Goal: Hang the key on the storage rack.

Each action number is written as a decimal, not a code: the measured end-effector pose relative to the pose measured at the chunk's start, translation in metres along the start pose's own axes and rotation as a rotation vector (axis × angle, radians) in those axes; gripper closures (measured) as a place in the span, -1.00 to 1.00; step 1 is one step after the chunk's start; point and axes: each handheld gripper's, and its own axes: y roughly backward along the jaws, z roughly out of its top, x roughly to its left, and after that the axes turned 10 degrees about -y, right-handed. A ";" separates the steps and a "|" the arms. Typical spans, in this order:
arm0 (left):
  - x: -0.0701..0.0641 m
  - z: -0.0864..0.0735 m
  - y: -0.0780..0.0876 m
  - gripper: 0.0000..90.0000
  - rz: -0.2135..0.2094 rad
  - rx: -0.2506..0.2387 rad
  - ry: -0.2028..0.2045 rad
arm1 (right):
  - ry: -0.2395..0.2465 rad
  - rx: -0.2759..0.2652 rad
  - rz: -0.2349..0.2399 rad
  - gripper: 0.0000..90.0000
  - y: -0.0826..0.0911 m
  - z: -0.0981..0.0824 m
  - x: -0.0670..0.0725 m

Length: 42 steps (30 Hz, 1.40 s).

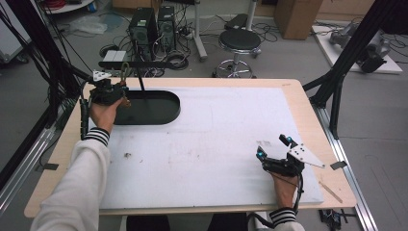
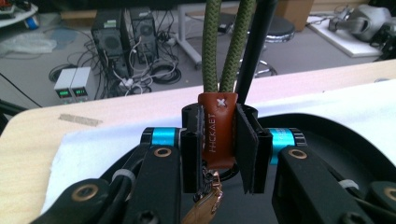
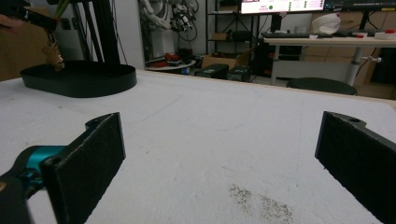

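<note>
Much bare mat (image 1: 216,144) around right tongs (image 1: 274,148)

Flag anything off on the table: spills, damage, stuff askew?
Minor only. Dark speckled smudges mark the white mat: one near the right gripper, seen close in its own view, another small one at left. The left gripper clamps the brown leather tab of the green cord loop squarely; nothing spilled.

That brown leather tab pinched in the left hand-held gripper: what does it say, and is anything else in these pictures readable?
"HICKAET", as best it reads, stamped lengthwise on the brown leather tab, below a stitched white cross.
Green digits on the two small grey boxes on the floor: too small to read.
Monitor in the right gripper view: blurred, unreadable.
Nothing else legible.
</note>
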 end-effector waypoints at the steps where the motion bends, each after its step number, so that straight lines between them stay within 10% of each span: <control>1: 0.000 0.000 -0.001 0.61 -0.001 -0.003 0.001 | 0.001 -0.001 0.001 -0.99 0.000 0.000 0.000; 12: 0.002 -0.002 -0.002 0.53 -0.005 -0.005 -0.005 | 0.000 -0.001 -0.001 -0.99 0.000 0.000 0.000; 19: 0.005 -0.005 0.005 -0.27 -0.153 -0.157 -0.049 | 0.009 -0.004 0.000 -0.99 0.000 0.000 0.000; 29: -0.003 -0.024 0.059 -0.79 -0.403 -0.295 -0.073 | 0.017 -0.004 -0.003 -0.99 0.000 0.000 0.001; 36: -0.008 -0.052 0.105 -0.88 -0.428 -0.463 -0.166 | 0.015 0.002 -0.003 -0.99 0.000 0.000 0.002; 42: -0.017 -0.075 0.130 -0.96 -0.428 -0.421 -0.173 | 0.025 0.000 -0.004 -0.99 0.000 0.000 0.002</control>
